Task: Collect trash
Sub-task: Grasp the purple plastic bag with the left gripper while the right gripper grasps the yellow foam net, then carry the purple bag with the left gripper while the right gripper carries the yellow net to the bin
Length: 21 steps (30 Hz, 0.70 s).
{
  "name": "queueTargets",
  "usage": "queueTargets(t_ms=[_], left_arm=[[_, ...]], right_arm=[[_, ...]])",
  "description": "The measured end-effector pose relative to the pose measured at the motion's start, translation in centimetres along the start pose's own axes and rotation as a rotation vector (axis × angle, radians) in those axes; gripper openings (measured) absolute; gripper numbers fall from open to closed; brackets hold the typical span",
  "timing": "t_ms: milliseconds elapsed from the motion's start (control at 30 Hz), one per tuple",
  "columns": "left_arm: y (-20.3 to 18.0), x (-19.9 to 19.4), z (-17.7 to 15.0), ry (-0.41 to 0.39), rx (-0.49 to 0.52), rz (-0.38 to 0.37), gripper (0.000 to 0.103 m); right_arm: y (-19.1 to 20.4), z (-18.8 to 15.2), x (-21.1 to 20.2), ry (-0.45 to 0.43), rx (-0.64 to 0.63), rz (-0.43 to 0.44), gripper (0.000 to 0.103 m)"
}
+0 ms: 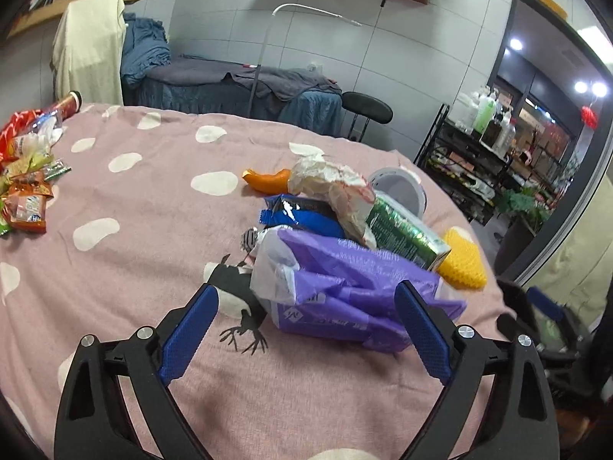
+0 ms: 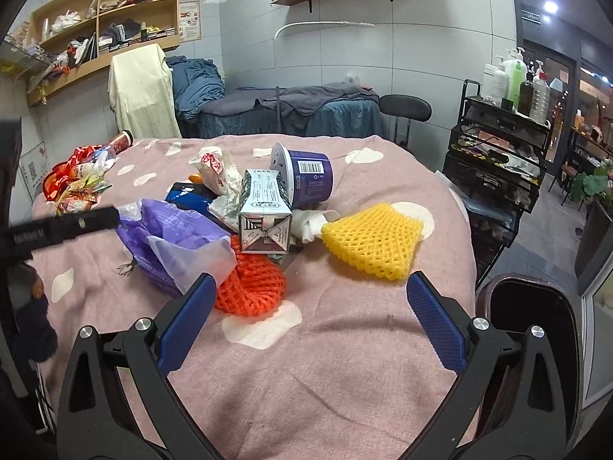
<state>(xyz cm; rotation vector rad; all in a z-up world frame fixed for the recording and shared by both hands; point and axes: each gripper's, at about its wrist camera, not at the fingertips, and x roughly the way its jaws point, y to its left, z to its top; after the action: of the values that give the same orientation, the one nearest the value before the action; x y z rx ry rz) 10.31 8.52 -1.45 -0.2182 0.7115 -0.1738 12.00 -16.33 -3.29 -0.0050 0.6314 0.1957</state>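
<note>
On the pink spotted tablecloth [image 1: 145, 237] lies a heap of trash. My left gripper [image 1: 306, 306] stands open, with a crumpled purple plastic bag [image 1: 345, 287] between its blue pads, which do not press on it. Behind the bag are a blue wrapper [image 1: 299, 211], crumpled paper [image 1: 329, 184], a green milk carton [image 1: 406, 230] and a yellow foam net [image 1: 463, 260]. My right gripper [image 2: 310, 287] is open and empty. An orange foam net [image 2: 249, 287] lies by its left finger, and the yellow foam net [image 2: 371, 237], milk carton [image 2: 264, 214] and purple cup [image 2: 306, 176] lie beyond.
Snack wrappers [image 1: 27, 176] and a chips tube [image 1: 67, 105] are piled at the table's far left. A dark bin [image 2: 532, 318] stands past the table's right edge. A black rack with bottles [image 2: 498, 145], a stool [image 2: 406, 109] and a covered bed [image 2: 299, 111] stand behind.
</note>
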Motion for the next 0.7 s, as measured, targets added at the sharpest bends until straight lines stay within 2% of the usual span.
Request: queueTargets(t_ms=[200, 300, 367, 400, 467, 633, 700], left_arm=[[-0.1, 2.6, 1.0, 0.101, -0.074, -0.019, 0.089], [0.3, 3.9, 1.0, 0.135, -0.112, -0.032, 0.076], [0.4, 4.2, 0.8, 0.140, -0.122, -0.009, 0.066], [0.5, 4.2, 0.7, 0.136, -0.122, 0.009, 0.057], [0.9, 4.2, 0.6, 0.134, -0.133, 0.006, 0.051], [1.2, 3.3, 0.2, 0.120, -0.131, 0.012, 0.017], [1.3, 2.4, 0.2, 0.100, -0.140, -0.003, 0.016]], right_arm=[[0.1, 0.0, 0.2, -0.004, 0.000, 0.007, 0.098], [0.0, 0.1, 0.2, -0.002, 0.006, 0.005, 0.098], [-0.1, 0.0, 0.3, -0.001, 0.009, 0.005, 0.098], [-0.2, 0.0, 0.3, 0.001, 0.008, 0.001, 0.098], [-0.4, -0.1, 0.4, 0.001, 0.007, -0.003, 0.098], [-1.4, 0.4, 1.0, 0.001, 0.009, -0.025, 0.093], [-2.3, 0.9, 1.4, -0.002, 0.023, -0.041, 0.092]])
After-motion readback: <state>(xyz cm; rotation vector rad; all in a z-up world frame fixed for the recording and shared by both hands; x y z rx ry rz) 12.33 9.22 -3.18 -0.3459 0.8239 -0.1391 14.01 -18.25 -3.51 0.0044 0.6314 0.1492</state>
